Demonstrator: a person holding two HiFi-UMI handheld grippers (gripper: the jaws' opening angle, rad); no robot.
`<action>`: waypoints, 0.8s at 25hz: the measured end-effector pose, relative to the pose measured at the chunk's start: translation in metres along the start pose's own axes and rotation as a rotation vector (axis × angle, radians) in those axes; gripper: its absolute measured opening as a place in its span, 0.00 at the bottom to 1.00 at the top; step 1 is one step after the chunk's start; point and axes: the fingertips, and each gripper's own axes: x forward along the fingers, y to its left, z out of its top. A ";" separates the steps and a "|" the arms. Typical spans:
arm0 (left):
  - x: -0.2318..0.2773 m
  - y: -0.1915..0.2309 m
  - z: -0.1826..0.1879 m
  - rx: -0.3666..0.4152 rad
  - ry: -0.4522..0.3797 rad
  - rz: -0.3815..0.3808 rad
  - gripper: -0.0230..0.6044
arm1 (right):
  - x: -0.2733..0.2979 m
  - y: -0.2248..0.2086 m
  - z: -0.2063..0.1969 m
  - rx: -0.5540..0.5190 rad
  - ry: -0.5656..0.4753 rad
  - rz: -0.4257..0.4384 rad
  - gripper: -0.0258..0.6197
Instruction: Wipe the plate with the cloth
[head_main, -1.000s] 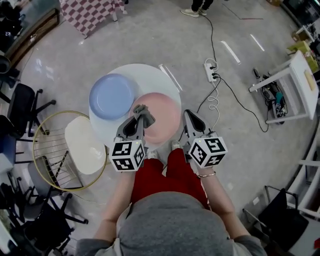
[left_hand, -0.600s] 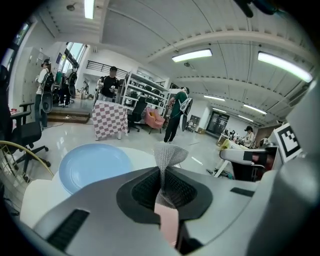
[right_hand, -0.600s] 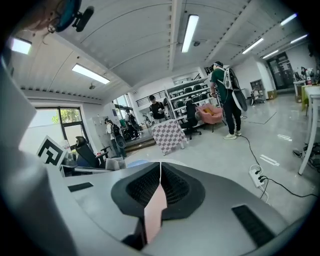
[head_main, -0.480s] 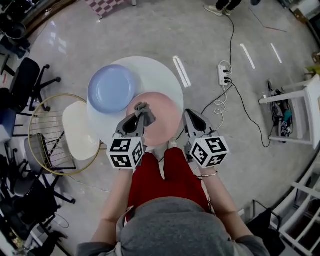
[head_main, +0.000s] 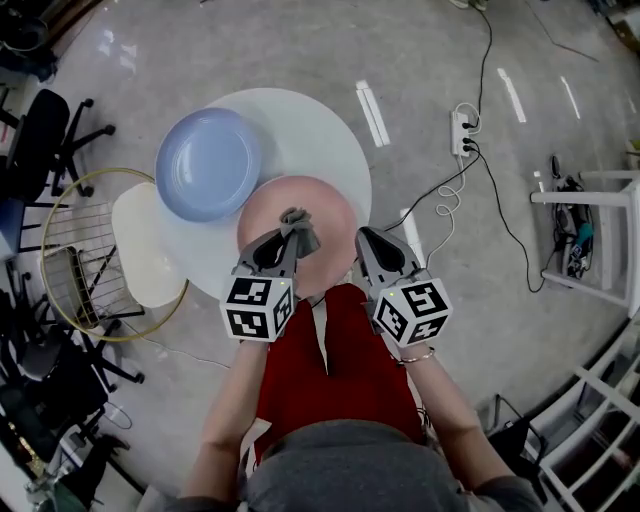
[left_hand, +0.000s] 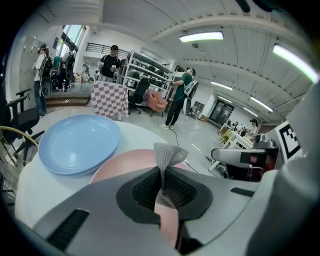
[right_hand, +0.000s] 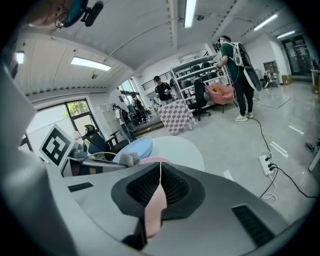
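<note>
One cloth (left_hand: 169, 156), left gripper (left_hand: 161, 186); mesh close-up

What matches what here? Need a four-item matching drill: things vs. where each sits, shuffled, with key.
1. cloth
2. pink plate
3. blue plate
4. power strip

A. on the floor
B. pinched in the left gripper
C. rim between the jaws of the right gripper
D. on the white table, no gripper on it

Pairs: 1-B, 2-C, 3-D, 4-A
</note>
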 end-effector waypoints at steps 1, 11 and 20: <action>0.003 -0.001 -0.003 0.002 0.008 -0.001 0.09 | 0.002 0.000 -0.005 0.002 0.010 0.005 0.09; 0.044 -0.017 -0.006 0.081 0.092 -0.060 0.09 | 0.017 -0.006 -0.027 0.023 0.052 -0.014 0.09; 0.088 -0.047 -0.004 0.141 0.200 -0.133 0.09 | 0.008 -0.018 -0.024 0.055 0.035 -0.071 0.09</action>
